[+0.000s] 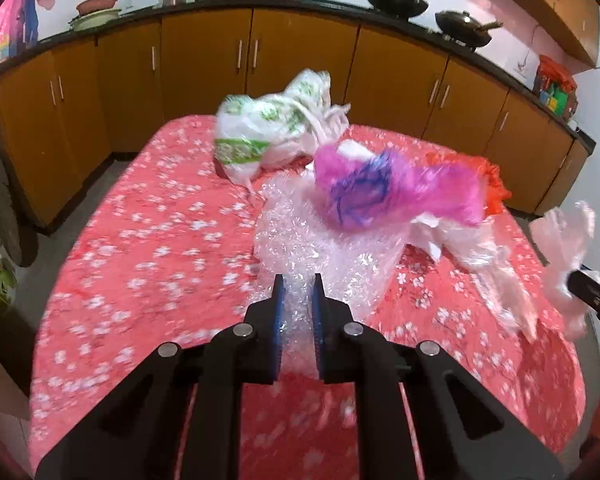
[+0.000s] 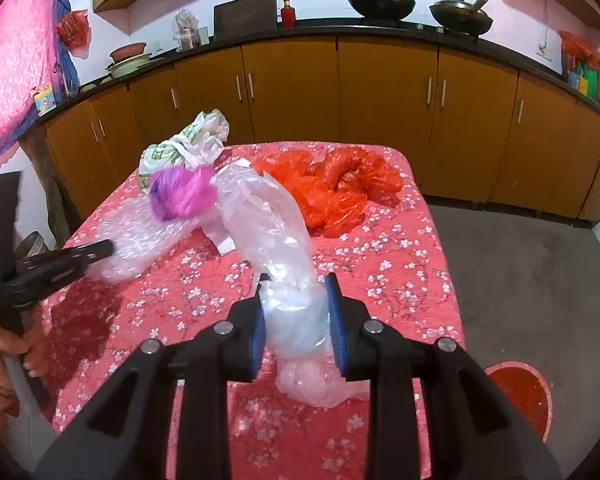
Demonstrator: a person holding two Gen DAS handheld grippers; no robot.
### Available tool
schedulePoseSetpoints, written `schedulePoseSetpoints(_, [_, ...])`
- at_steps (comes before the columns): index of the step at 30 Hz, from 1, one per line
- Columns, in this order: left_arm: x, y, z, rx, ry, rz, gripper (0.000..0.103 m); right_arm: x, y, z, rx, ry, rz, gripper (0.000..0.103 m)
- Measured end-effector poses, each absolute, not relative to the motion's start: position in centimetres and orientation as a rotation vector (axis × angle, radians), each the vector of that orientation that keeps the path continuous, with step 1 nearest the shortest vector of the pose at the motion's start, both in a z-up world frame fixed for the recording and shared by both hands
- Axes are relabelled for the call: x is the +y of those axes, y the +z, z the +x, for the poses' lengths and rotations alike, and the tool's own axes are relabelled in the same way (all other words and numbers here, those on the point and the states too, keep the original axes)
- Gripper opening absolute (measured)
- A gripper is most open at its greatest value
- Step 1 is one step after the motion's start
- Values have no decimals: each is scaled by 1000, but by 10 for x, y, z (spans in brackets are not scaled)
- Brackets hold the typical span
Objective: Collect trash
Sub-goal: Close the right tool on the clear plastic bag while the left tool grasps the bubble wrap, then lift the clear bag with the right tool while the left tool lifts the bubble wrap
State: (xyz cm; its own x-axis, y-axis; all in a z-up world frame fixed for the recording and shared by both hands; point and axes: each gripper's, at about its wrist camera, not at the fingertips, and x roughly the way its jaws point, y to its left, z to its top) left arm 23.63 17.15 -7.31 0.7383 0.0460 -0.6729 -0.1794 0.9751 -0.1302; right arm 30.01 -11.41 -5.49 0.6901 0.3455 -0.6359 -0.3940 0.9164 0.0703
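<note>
My left gripper (image 1: pixel 298 286) is shut on a sheet of clear bubble wrap (image 1: pixel 312 240) that trails over the red flowered tablecloth (image 1: pixel 140 248). A purple bag (image 1: pixel 384 188) lies on the far end of the wrap. My right gripper (image 2: pixel 296 284) is shut on a clear plastic bag (image 2: pixel 268 224), which stretches away across the table and hangs crumpled below the jaws. In the right wrist view the left gripper (image 2: pixel 108 250) shows at the left edge with the bubble wrap (image 2: pixel 140 236). The purple bag (image 2: pixel 182 194) sits beside it.
A white bag with green print (image 1: pixel 268 128) stands at the far side of the table. A crumpled red bag (image 2: pixel 332 184) lies at the far right. On the floor to the right stands a red bin (image 2: pixel 520 396). Brown cabinets (image 2: pixel 380 92) line the back wall.
</note>
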Motion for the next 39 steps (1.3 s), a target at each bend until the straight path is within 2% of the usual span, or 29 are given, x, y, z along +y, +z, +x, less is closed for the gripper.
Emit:
schedulePoseSetpoints(14, [176, 11, 188, 544, 113, -194, 12, -122, -30, 279, 645, 411, -48, 28])
schedulePoseSetpoints(27, [156, 36, 170, 490, 102, -171, 12, -146, 7, 255, 565, 388, -21, 28])
schedulePoseSetpoints(39, [104, 50, 174, 468, 22, -123, 11, -198, 20, 241, 518, 303, 15, 28])
